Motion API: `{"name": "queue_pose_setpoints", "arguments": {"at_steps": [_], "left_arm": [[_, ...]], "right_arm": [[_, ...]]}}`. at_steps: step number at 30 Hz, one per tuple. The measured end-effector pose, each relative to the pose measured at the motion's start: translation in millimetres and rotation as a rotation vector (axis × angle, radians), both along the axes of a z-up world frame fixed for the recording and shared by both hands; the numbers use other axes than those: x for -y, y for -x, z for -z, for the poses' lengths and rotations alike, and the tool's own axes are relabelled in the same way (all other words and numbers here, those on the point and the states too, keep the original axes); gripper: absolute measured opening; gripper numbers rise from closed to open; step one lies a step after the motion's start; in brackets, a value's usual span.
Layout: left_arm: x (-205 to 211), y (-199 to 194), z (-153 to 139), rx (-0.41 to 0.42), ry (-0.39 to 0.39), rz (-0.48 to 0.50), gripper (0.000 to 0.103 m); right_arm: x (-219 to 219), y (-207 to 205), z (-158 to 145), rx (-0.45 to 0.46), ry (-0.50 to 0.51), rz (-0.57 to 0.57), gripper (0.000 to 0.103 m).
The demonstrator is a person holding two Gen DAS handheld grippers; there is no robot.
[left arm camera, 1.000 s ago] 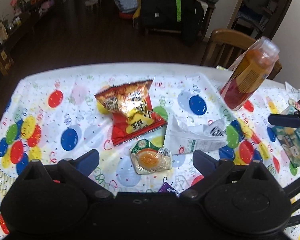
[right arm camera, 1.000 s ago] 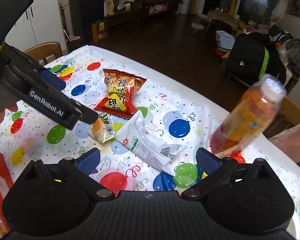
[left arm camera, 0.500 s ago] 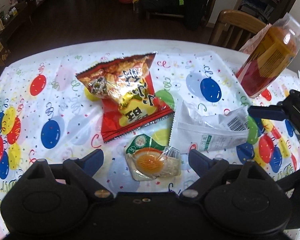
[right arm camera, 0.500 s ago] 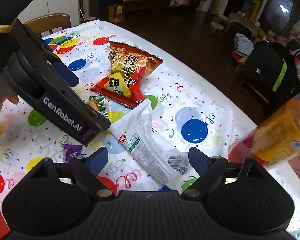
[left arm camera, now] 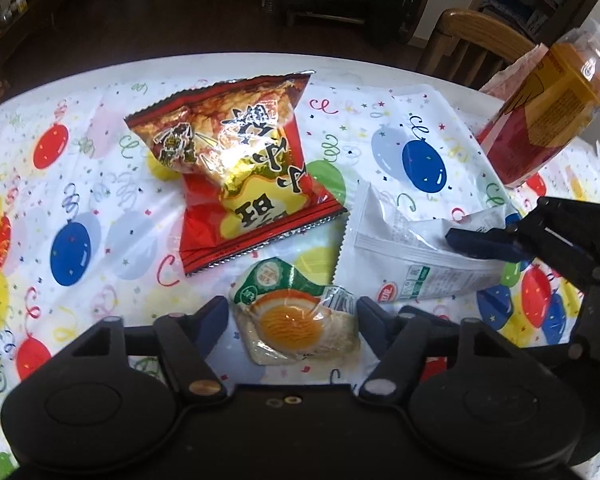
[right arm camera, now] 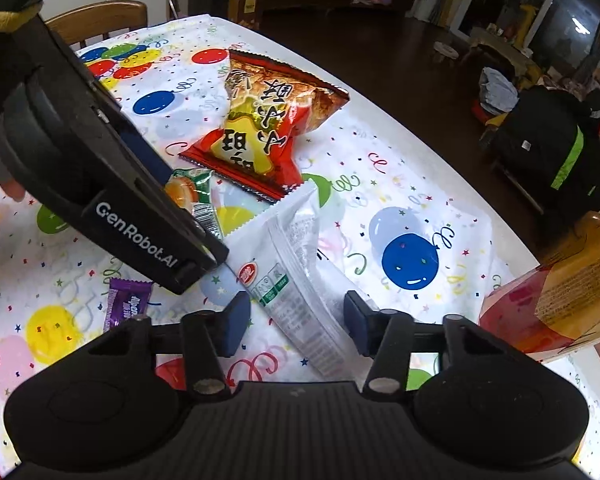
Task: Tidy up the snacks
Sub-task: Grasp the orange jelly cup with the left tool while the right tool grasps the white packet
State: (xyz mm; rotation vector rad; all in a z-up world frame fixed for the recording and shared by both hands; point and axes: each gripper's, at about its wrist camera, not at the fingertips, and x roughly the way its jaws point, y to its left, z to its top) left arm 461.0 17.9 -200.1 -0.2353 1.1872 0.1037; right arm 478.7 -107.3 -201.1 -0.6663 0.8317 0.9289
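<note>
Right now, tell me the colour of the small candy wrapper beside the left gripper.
Purple with pale lettering: the candy wrapper, seen best in the right wrist view.

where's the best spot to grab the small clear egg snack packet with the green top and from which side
Grip the small clear egg snack packet across its plump middle, coming straight down from above. It lies flat on the balloon-print tablecloth with its thin edges flush, so a side approach would likely slip. The open left gripper already straddles it, one finger on each side; the red foil snack bag stays clear.
</note>
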Motion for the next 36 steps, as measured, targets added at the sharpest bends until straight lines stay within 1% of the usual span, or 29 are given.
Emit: {"name": "queue_pose_setpoints", "arguments": {"at_steps": [7,11,19,25,31,36], "left_arm": [[2.0,3.1,-2.1,0.004,-0.015,-0.001,0.06],[-0.9,8.6,-4.6,-0.002,-0.012,-0.019,0.059],[-2.9,22.4,-19.5,0.023,-0.008,-0.019,0.059],[-2.3,34.6,-32.1,0.032,0.004,-0.02,0.059],[2.4,49.1,-46.7,0.048,0.004,0.001,0.059],[6.0,63.0,-57.5,0.058,0.01,0.02,0.059]], "right_arm": [[3.8,-1.8,-4.7,-0.016,-0.016,0.041,0.028],[5.0,0.5,-7.5,-0.023,-0.012,0.068,0.023],[11.8,11.1,-17.2,-0.054,-0.02,0.124,0.014],[23.4,26.2,-25.1,-0.078,-0.019,0.17,0.012],[46.7,40.7,-38.8,-0.121,-0.063,0.24,0.011],[61.4,56.4,-49.8,-0.132,-0.076,0.274,0.011]]}}
